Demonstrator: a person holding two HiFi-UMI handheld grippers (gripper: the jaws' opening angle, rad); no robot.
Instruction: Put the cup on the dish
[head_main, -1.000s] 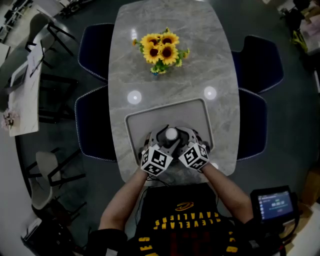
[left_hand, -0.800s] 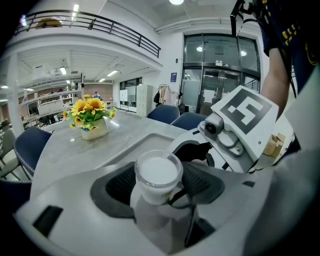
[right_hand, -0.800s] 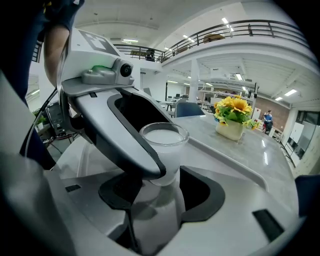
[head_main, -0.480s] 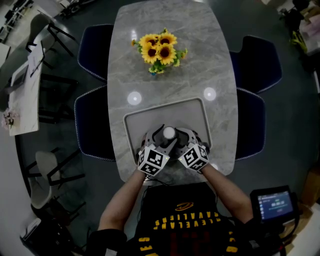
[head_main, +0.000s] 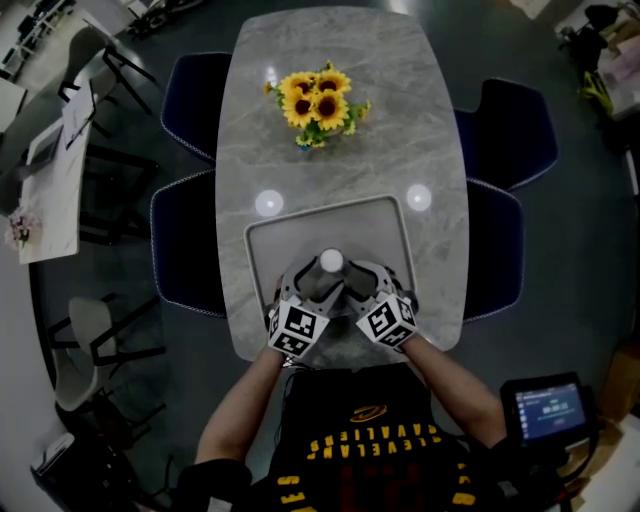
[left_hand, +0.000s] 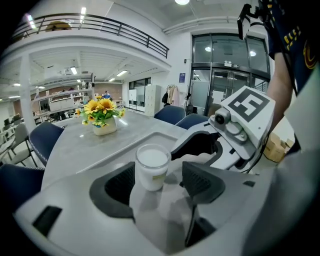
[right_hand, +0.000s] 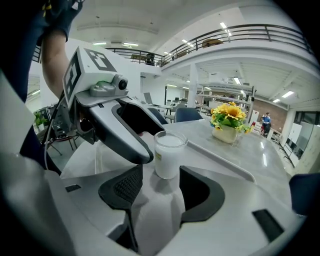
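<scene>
A dark blue chair (head_main: 185, 250) is tucked against the left edge of the table (head_main: 340, 150), with a second one (head_main: 195, 100) farther up that side. The grey dish (head_main: 295, 235) lies on the near half of the table. Its raised left rim runs close to the table's left edge, and its near rim runs close to the edge by the person.

The left gripper (left_hand: 160, 180) reaches in over the near rim with its jaws apart. The cup (head_main: 331, 262) stands in the gap toward the left jaw, and I cannot tell whether that jaw touches it. The cup is upright and white to the brim, and it rests on the flat floor of the dish, about midway between the side rims.

The right gripper (right_hand: 161, 182) comes in from the other side with its jaws also spread wider than the cup, which stands between their tips. The two grippers angle toward each other and crowd the cup from the near side.

Beyond the cup the dish floor is bare up to the far rim. Past that rim, bare table runs up to the pot of sunflowers (head_main: 318, 102).

The dish's right rim lies near the table's right edge, where two more chairs (head_main: 495, 250) stand.
</scene>
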